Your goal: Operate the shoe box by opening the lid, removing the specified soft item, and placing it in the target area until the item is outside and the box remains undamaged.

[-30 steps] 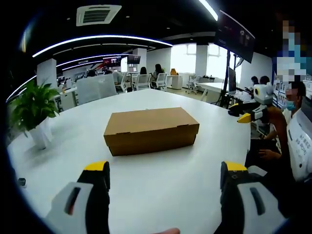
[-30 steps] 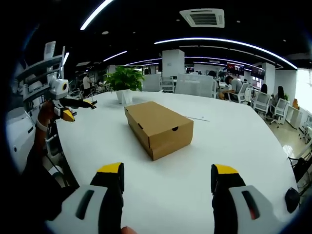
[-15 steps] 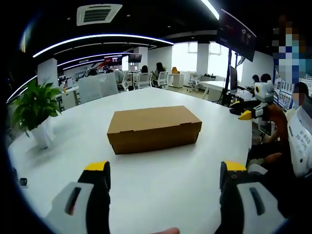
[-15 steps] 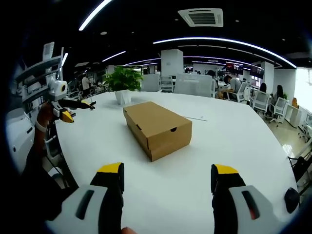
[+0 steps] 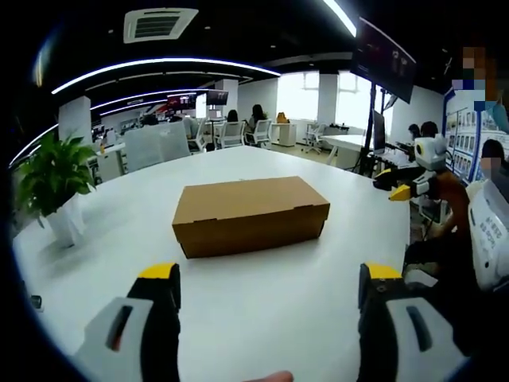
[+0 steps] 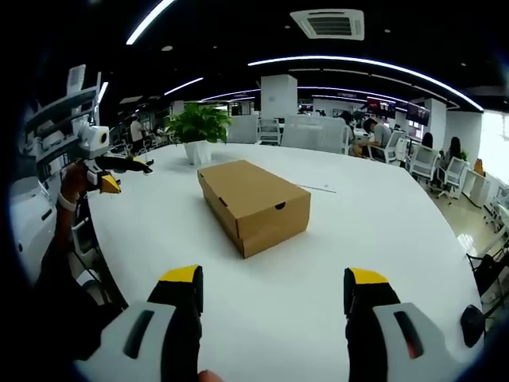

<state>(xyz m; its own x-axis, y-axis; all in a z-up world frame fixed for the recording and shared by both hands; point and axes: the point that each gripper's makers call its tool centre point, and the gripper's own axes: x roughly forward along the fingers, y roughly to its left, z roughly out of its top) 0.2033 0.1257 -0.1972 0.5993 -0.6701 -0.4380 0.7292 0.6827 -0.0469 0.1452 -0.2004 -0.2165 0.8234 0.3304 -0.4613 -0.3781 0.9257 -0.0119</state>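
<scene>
A brown cardboard shoe box (image 5: 250, 215) lies on the white table (image 5: 262, 302) with its lid closed; in the right gripper view the shoe box (image 6: 253, 203) shows its short end with a finger notch. My left gripper (image 5: 269, 278) is open, well short of the box, with nothing between its yellow-tipped fingers. My right gripper (image 6: 270, 280) is open too, a stretch of bare table between it and the box. In the left gripper view the right gripper (image 5: 402, 189) shows at the right edge; in the right gripper view the left gripper (image 6: 119, 171) shows at the left edge. What is inside the box is hidden.
A potted green plant (image 5: 54, 187) stands on the table left of the box; the same plant (image 6: 199, 131) sits behind the box in the right gripper view. A person's arm and white sleeve (image 5: 485, 239) are at the right. Office chairs and seated people fill the background.
Both views shifted a little with my hands; the box sits slightly differently in frame. The box stays closed and both grippers stay open.
</scene>
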